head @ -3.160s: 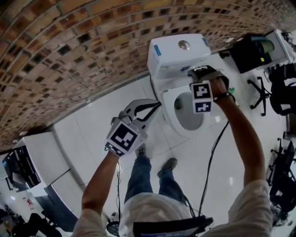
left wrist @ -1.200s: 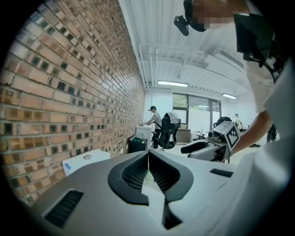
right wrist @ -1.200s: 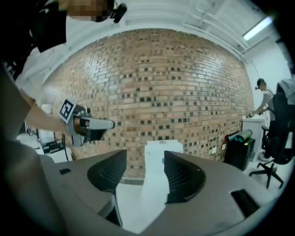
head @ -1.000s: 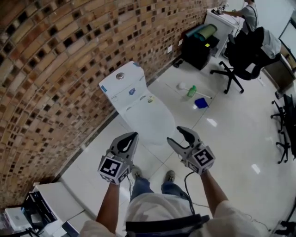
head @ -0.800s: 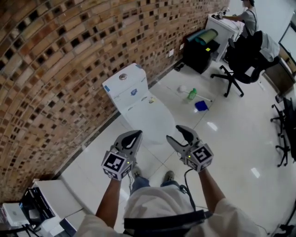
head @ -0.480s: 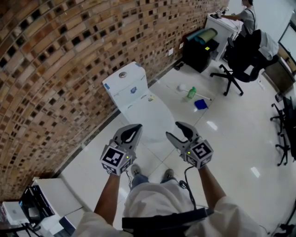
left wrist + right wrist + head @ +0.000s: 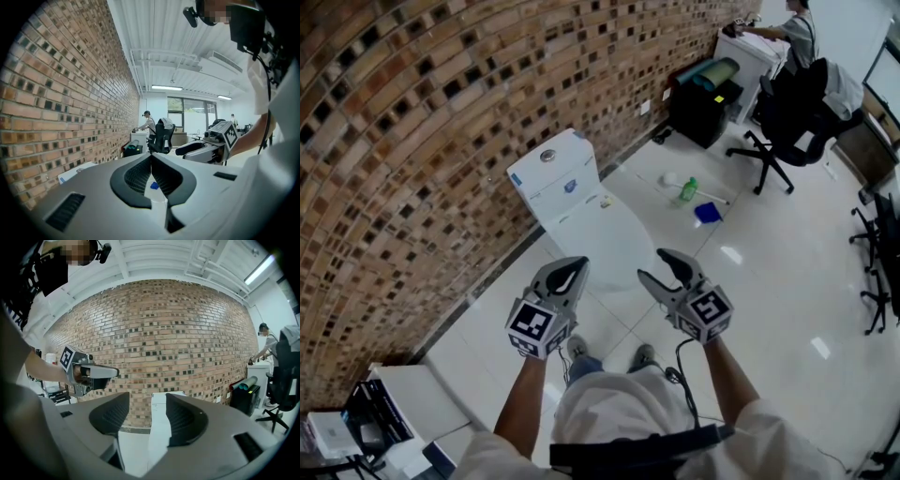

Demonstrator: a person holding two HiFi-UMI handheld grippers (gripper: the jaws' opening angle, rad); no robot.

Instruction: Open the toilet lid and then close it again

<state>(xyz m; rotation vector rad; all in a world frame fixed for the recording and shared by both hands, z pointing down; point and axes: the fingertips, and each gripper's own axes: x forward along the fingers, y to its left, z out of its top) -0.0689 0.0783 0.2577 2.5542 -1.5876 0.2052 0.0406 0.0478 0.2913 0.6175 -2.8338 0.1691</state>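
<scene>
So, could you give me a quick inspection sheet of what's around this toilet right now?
Surface: glossy white tiled floor.
Job's things: white toilet, lid down; flush button on the tank.
Clutter: green bottle, blue item and a white brush-like thing on the floor beyond the toilet.
Grippers: left gripper shut, empty; right gripper open, empty; both short of the toilet.
Cables: black cable hanging from the right gripper.
Surroundings: brick wall, office chair, black cabinet, person at a white counter.
</scene>
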